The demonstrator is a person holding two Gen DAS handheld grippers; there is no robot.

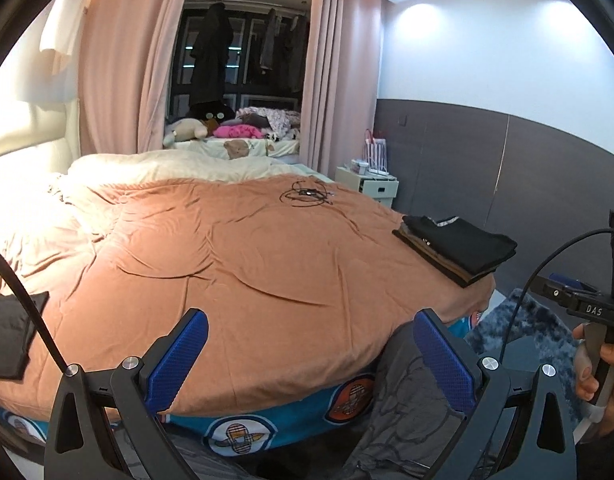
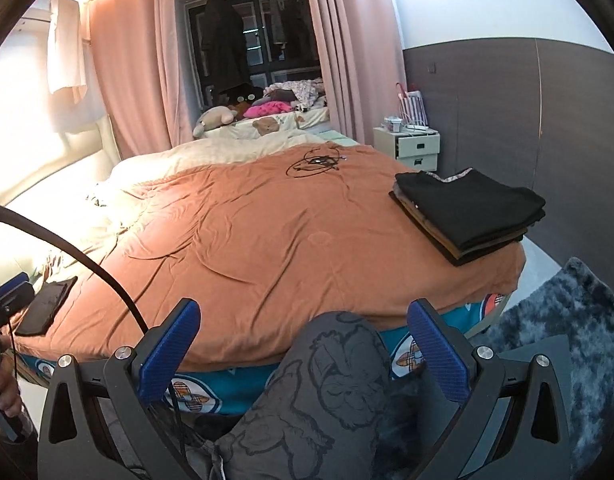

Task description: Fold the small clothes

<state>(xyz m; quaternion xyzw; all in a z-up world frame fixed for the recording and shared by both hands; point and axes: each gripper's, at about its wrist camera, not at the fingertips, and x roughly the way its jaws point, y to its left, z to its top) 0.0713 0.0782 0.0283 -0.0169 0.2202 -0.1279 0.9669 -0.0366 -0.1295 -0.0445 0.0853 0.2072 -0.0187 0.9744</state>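
Both the left claw (image 1: 311,354) and right claw (image 2: 303,344) gape released above the orange bedspread (image 1: 235,264), folded clothes stack (image 2: 469,214) at its right edge.

My orange-brown bedspread (image 2: 267,220) is plain; the folded clothes stack (image 2: 467,212) shows black over brown; my grey trousers (image 2: 327,392) bear cartoon print.

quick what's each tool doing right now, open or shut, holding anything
Left tool: open, holding nothing, over the near edge of the bed.
Right tool: open, holding nothing, above the person's knee.
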